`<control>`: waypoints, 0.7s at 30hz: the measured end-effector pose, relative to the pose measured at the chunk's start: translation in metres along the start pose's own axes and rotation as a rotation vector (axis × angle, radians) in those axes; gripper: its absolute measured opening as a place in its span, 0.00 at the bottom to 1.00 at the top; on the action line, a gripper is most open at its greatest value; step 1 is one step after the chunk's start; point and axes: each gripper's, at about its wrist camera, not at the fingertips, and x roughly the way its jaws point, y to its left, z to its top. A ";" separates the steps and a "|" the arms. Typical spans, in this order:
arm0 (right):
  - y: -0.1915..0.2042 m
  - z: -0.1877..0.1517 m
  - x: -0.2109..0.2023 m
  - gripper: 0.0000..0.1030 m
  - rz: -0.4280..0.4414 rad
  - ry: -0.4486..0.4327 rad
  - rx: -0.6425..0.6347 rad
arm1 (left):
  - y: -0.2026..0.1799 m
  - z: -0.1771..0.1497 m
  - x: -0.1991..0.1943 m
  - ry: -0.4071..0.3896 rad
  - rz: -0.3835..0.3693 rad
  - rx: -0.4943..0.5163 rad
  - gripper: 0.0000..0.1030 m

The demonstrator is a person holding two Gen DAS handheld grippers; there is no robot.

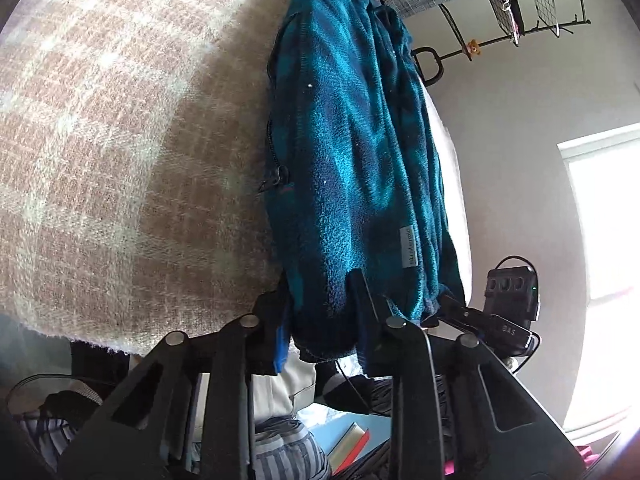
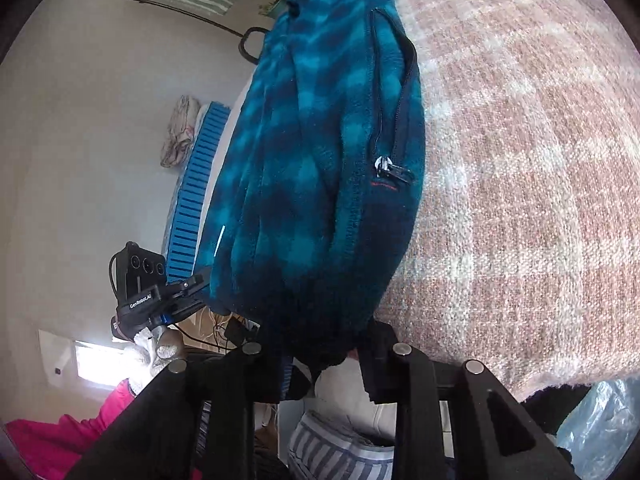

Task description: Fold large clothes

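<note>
Fleece jacket (image 1: 356, 152) lies mid-frame on the plaid blanket (image 1: 120, 152), its hem at lower centre. Left gripper (image 1: 320, 304) and right gripper (image 2: 316, 344) each pinch that hem, apparently firmly. Thick, soft, floppy cloth; hem corners suit gripping best.

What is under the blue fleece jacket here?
The blue fleece jacket lies on a pink-and-cream checked blanket, which shows bare beside it. Both grippers, left and right, pinch its near hem. Whatever is beneath the jacket's middle is covered.
</note>
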 end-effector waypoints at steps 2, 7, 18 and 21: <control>0.002 0.000 -0.005 0.18 0.036 -0.007 0.022 | -0.004 0.000 -0.005 -0.007 -0.025 -0.011 0.17; 0.007 0.006 -0.024 0.15 0.145 -0.042 0.072 | -0.014 0.004 -0.016 -0.010 -0.086 -0.055 0.16; 0.028 0.043 -0.044 0.13 0.215 -0.096 0.097 | -0.053 0.040 -0.027 -0.022 -0.149 -0.099 0.15; 0.036 0.061 -0.047 0.13 0.219 -0.113 0.083 | -0.063 0.058 -0.030 -0.047 -0.160 -0.099 0.15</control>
